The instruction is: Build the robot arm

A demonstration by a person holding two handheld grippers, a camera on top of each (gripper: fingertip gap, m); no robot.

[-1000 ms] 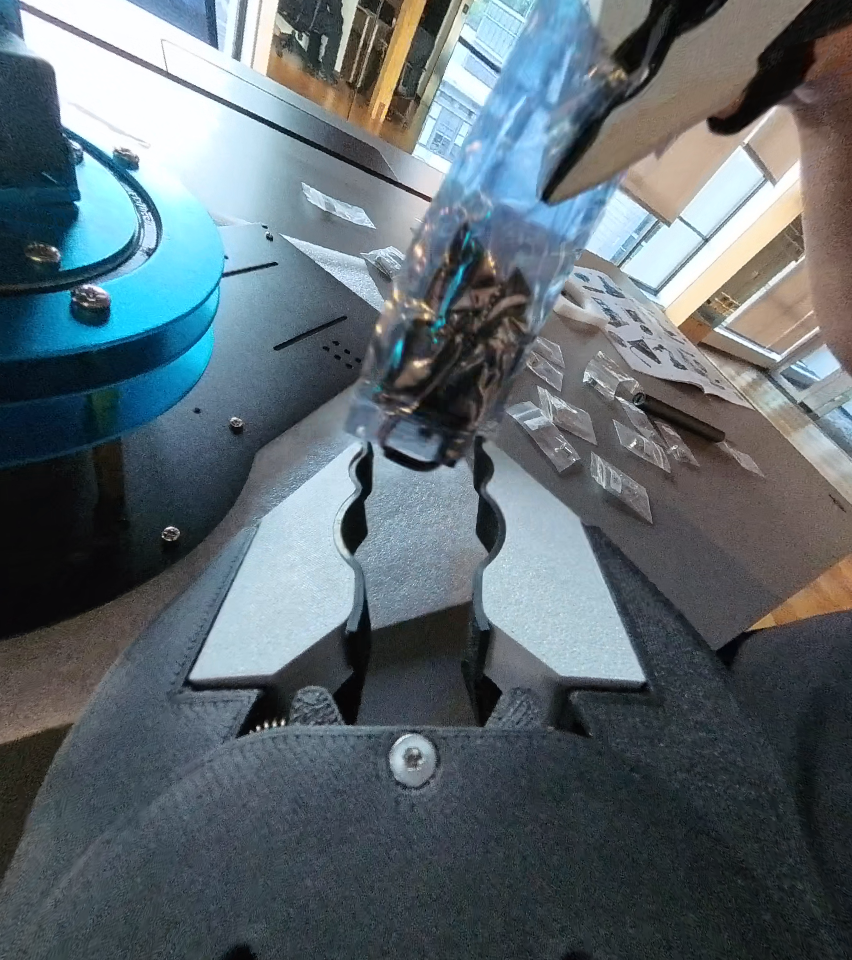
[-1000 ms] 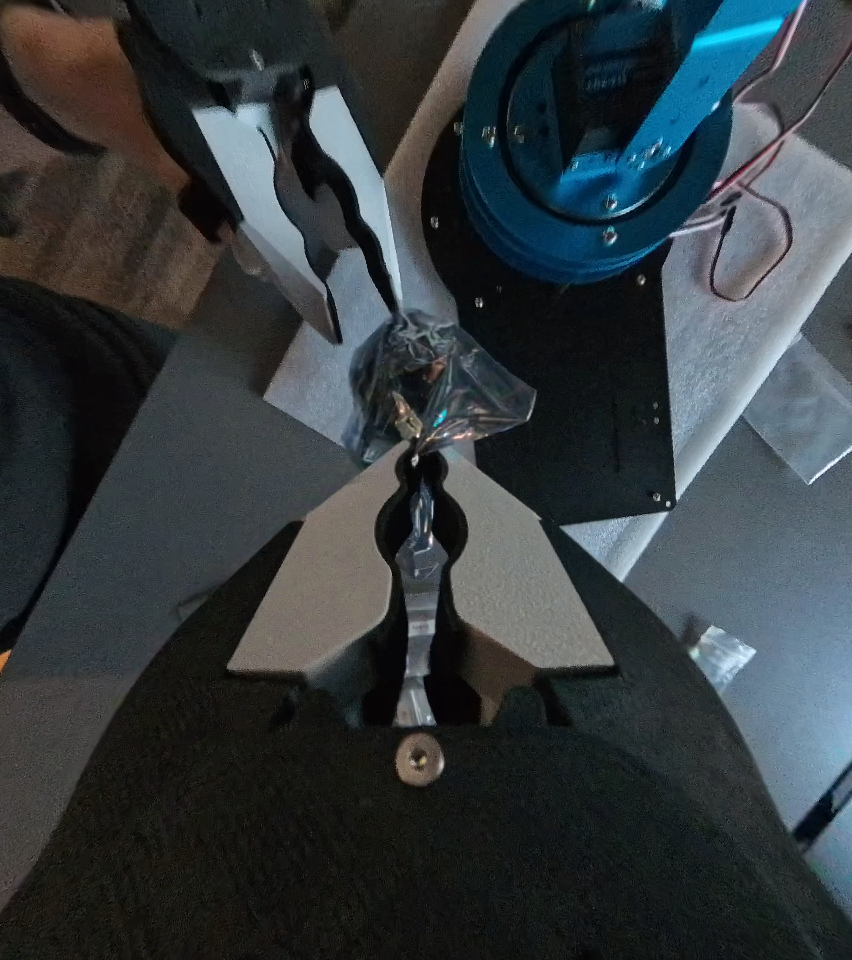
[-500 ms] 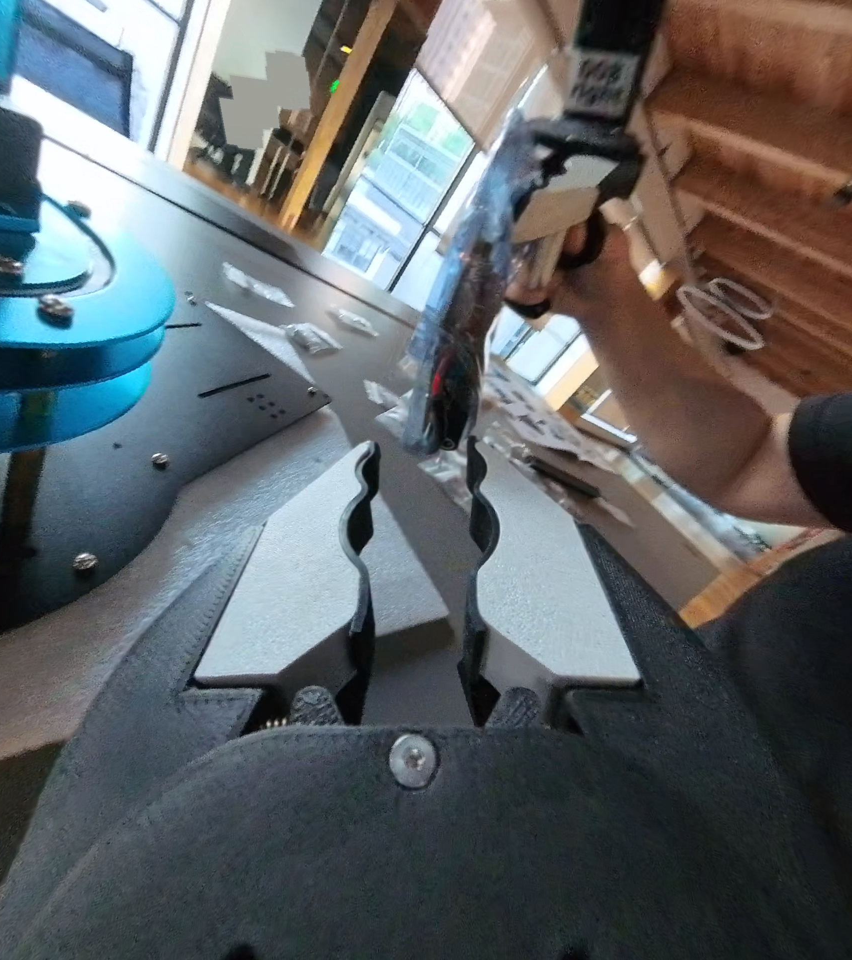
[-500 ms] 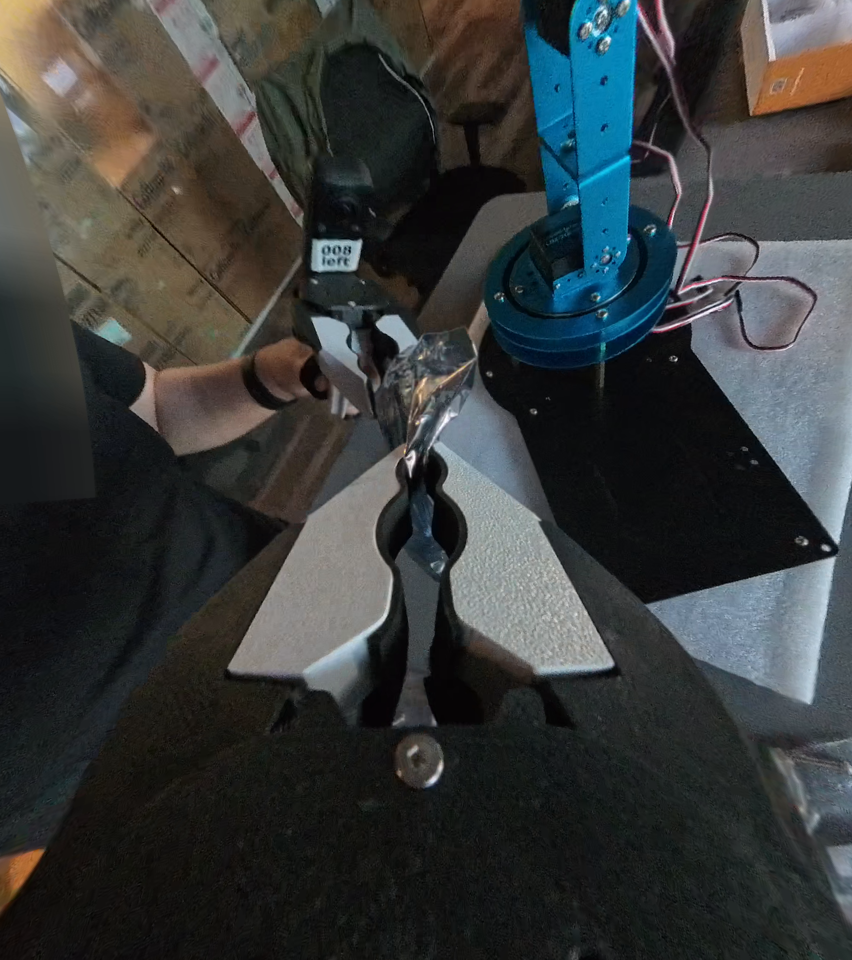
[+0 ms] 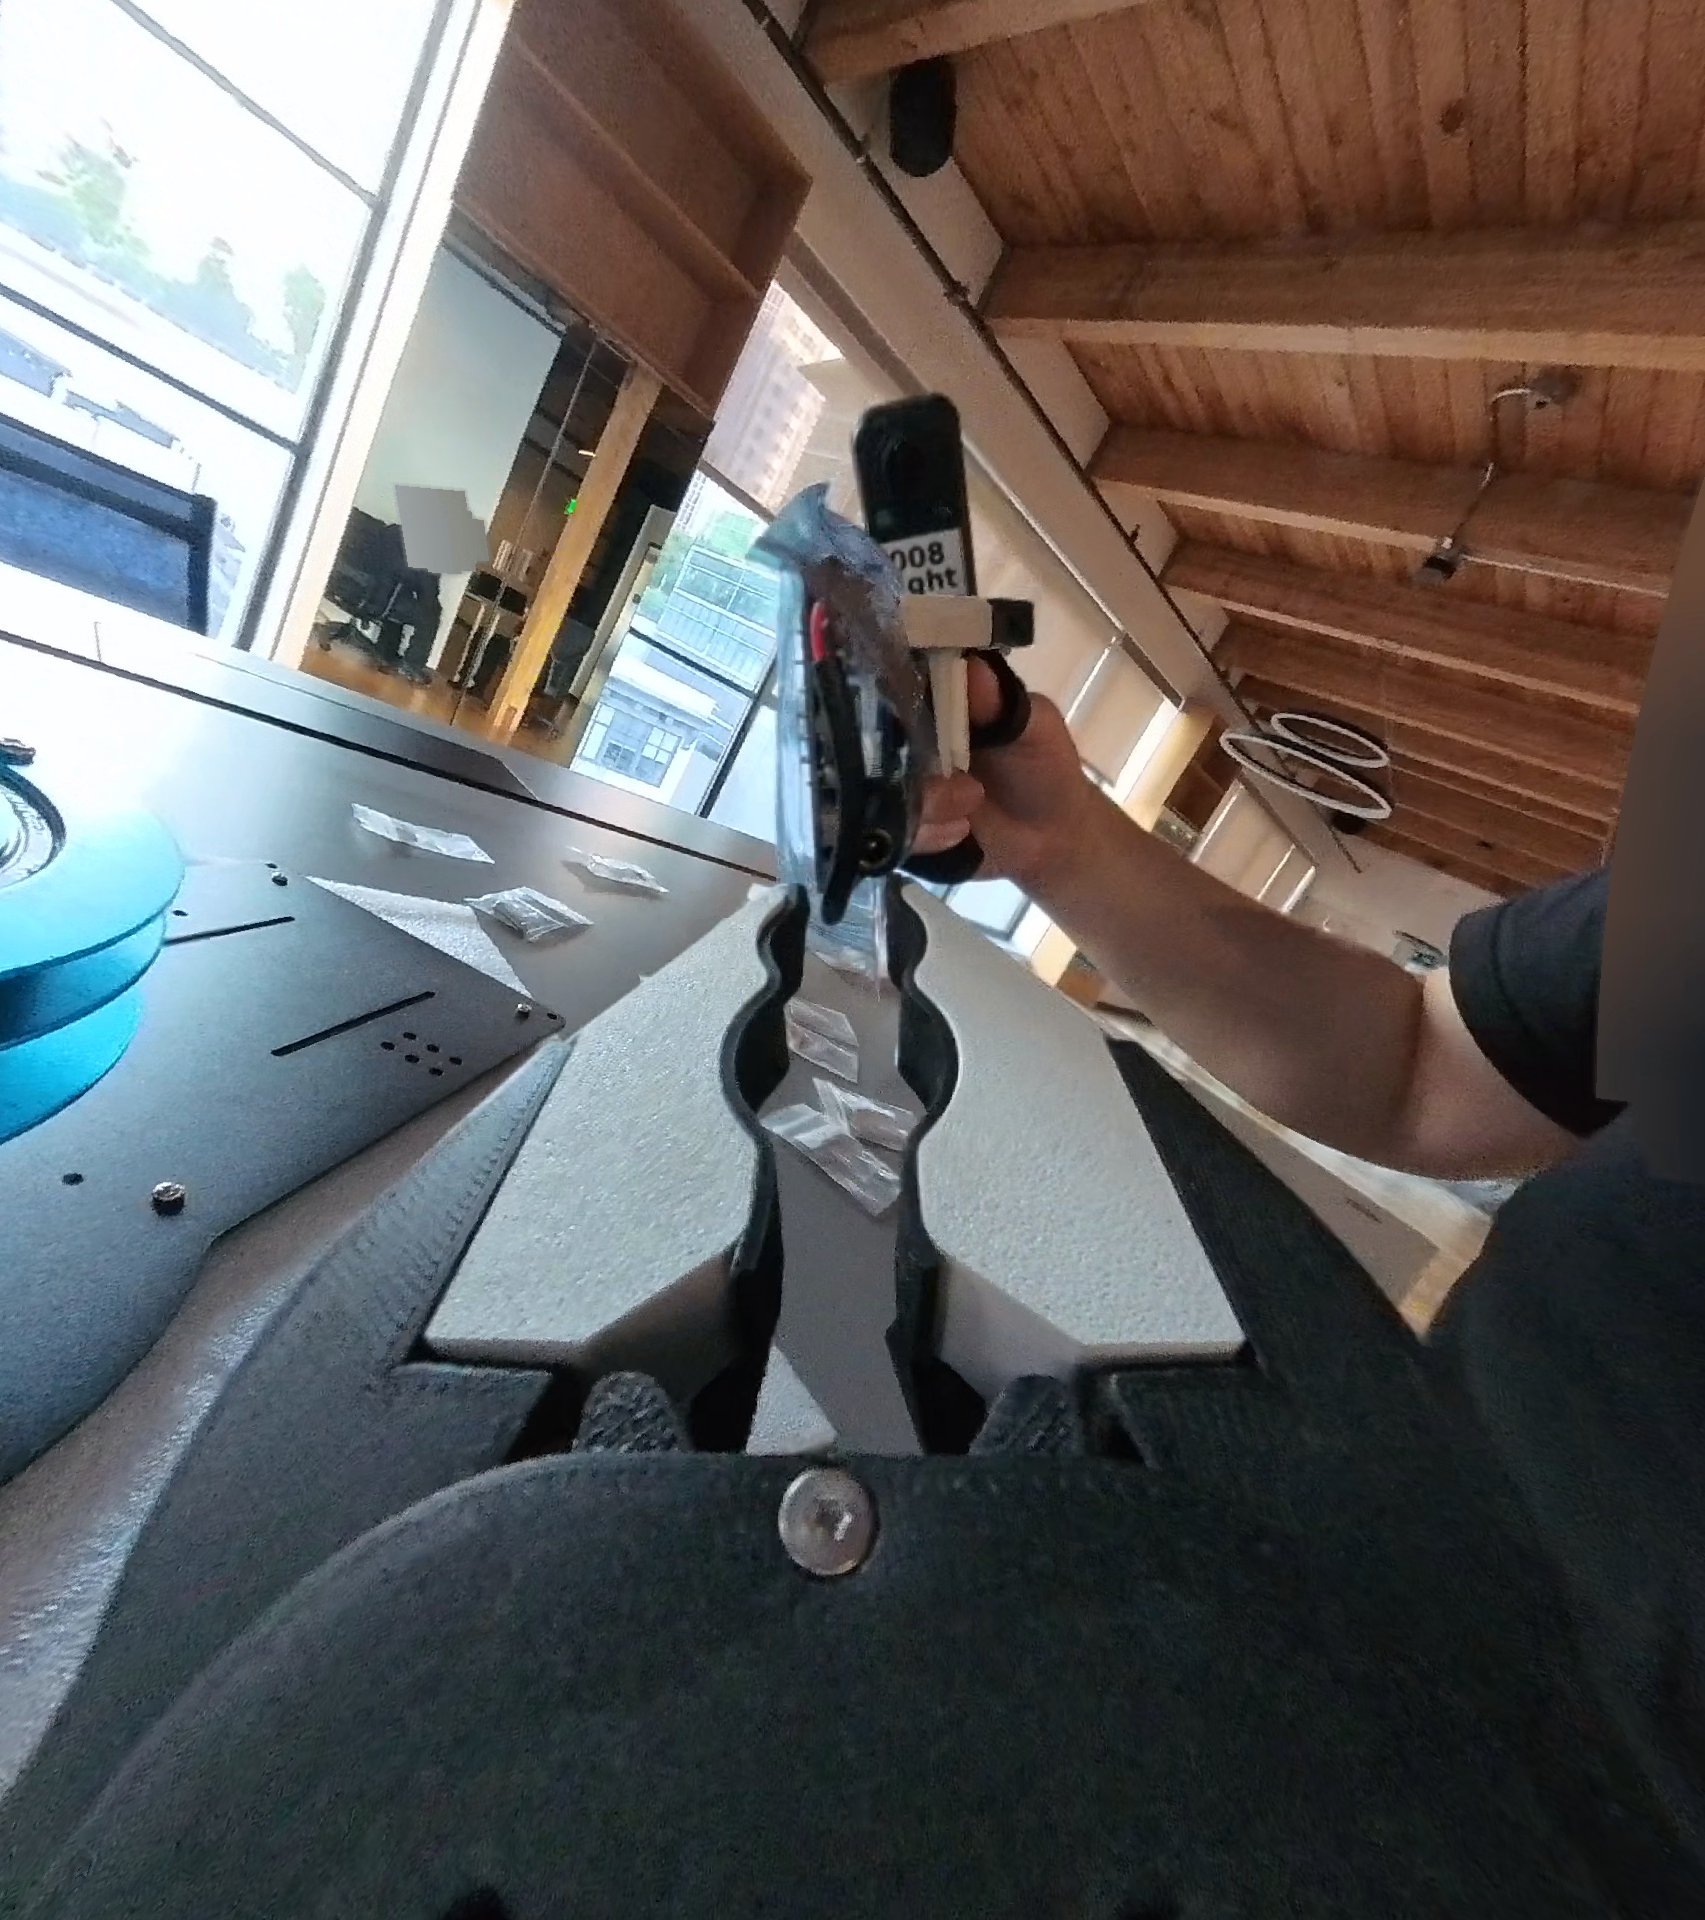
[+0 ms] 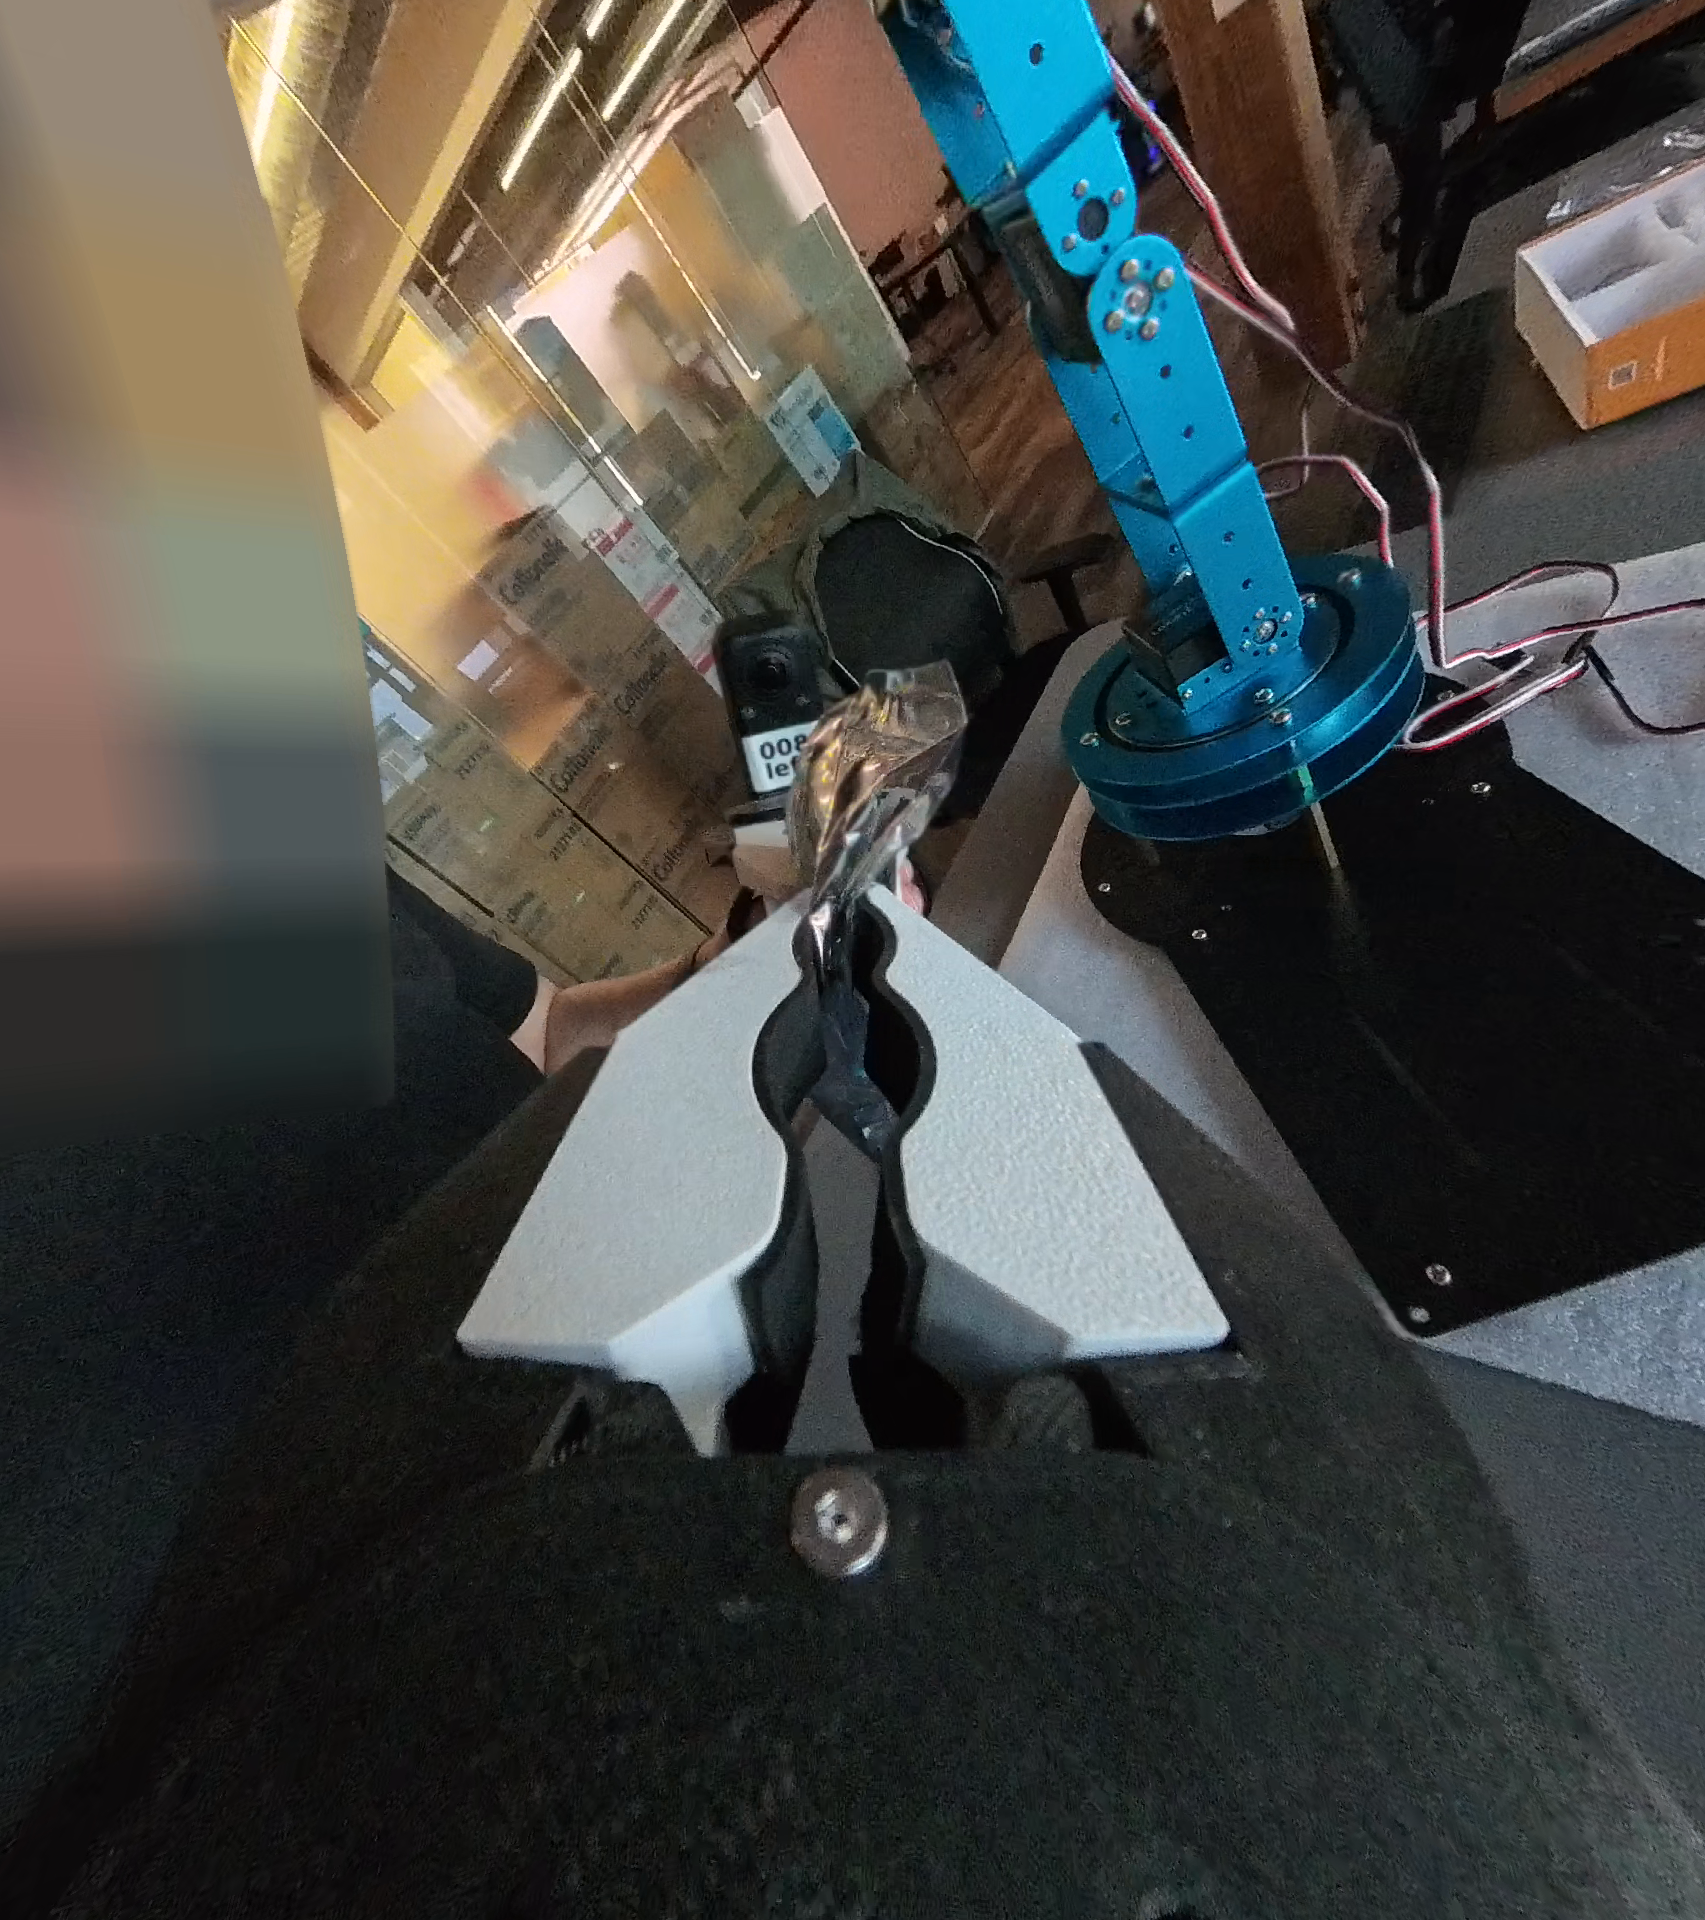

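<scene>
My right gripper is shut on the neck of a clear plastic bag with dark parts inside, and holds it in the air. In the left wrist view the bag hangs upright in front of a person's hand. Its lower edge reaches down between the tips of my left gripper, which is open and empty; I cannot tell if the tips touch it. The bag hides most of the left gripper in the right wrist view.
A blue robot arm stands on a round blue base, on a black plate over white foam. Wires trail from it. Several small clear bags lie on the table. An orange box sits far right.
My right gripper has swung from pointing down to level, carrying the bag up and away from the black plate. My left gripper has tilted upward, followed it, and stays open.
</scene>
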